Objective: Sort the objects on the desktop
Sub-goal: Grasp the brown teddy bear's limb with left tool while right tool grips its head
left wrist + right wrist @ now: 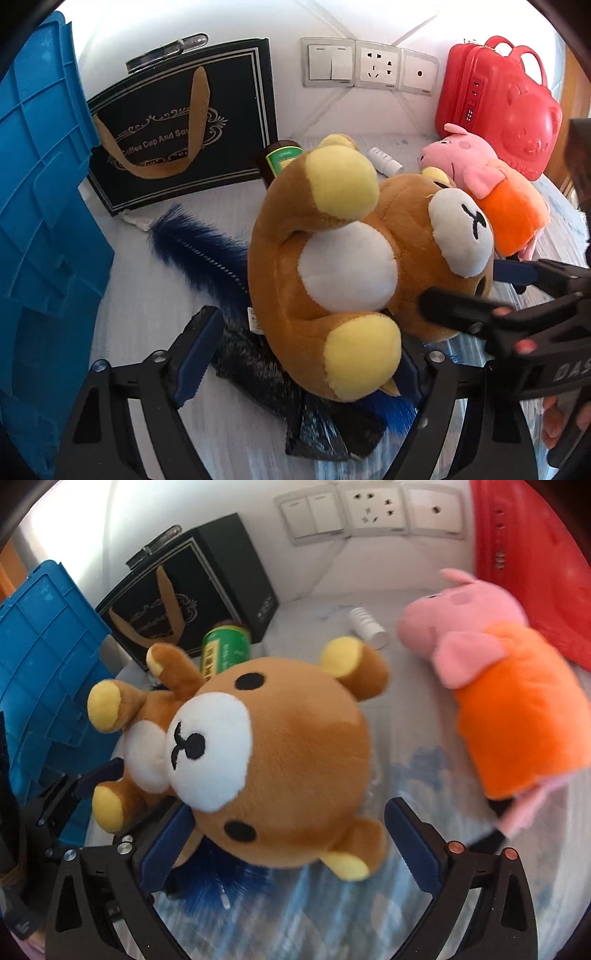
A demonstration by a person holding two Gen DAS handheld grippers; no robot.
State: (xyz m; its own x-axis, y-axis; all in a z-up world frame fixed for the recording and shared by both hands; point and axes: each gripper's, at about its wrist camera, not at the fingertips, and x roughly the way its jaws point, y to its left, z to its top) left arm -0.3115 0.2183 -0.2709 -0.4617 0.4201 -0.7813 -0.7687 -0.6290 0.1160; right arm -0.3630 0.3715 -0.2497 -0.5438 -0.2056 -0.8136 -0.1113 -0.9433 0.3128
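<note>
A brown plush bear (332, 266) lies on the white table, over a blue feather duster (195, 251) and a black plastic bag (317, 432). My left gripper (303, 354) is open, its fingers wide on either side of the bear's lower body. My right gripper (288, 838) is open around the bear's head (280, 760); it shows in the left wrist view (480, 291) reaching in from the right. A pink pig plush in an orange dress (509, 701) lies to the right, also in the left wrist view (491, 184).
A blue plastic crate (40, 206) stands at the left. A black gift bag (184, 125) leans on the wall. A green-labelled bottle (225, 650) and a small white bottle (367, 626) lie behind the bear. A red bear-shaped case (502, 103) stands at the back right.
</note>
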